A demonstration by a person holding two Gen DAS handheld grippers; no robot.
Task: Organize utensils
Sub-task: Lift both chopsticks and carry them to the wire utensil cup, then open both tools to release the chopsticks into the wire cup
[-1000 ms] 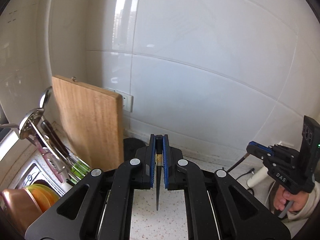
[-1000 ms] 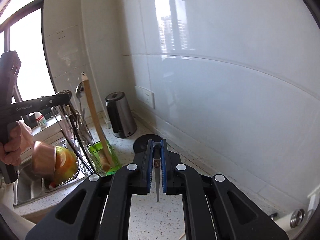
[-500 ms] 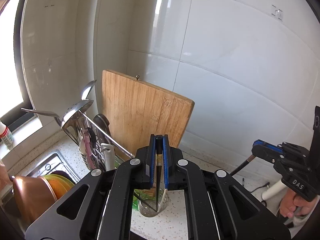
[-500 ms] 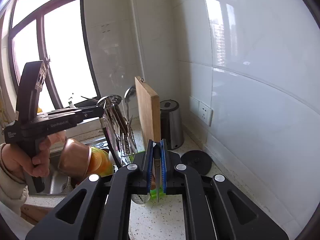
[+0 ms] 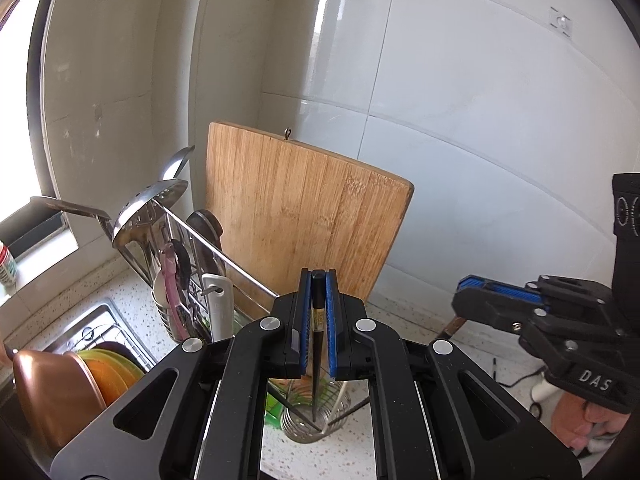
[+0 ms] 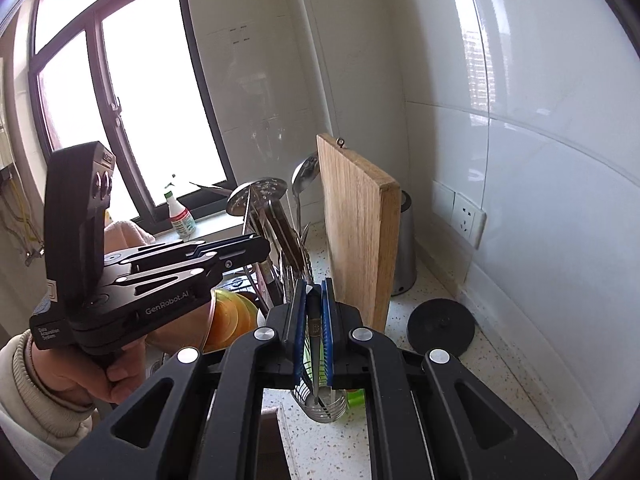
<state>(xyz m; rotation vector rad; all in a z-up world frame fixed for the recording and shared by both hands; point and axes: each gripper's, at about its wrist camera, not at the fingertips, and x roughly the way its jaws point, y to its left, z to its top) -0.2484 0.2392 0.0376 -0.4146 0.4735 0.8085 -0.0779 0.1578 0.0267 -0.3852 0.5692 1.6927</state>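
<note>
My left gripper (image 5: 318, 280) is shut on a dark chopstick (image 5: 317, 360) that hangs down with its tip inside a wire utensil cup (image 5: 316, 420) on the counter. My right gripper (image 6: 314, 292) is shut on another dark chopstick (image 6: 315, 360), its tip down in the same cup (image 6: 324, 404). The right gripper also shows at the right of the left wrist view (image 5: 464, 286), and the left gripper at the left of the right wrist view (image 6: 260, 246).
A wooden cutting board (image 5: 296, 216) stands behind the cup. A dish rack (image 5: 188, 264) holds ladles and knives, with orange bowls (image 5: 108, 372) and a copper bowl (image 5: 48, 396). A kettle (image 6: 404, 248), a black round base (image 6: 440, 326) and a wall socket (image 6: 466, 220) are at the right.
Both grippers swung left towards the dish rack and lowered their chopsticks over the wire cup; the tips now sit inside it. Both stayed shut.
</note>
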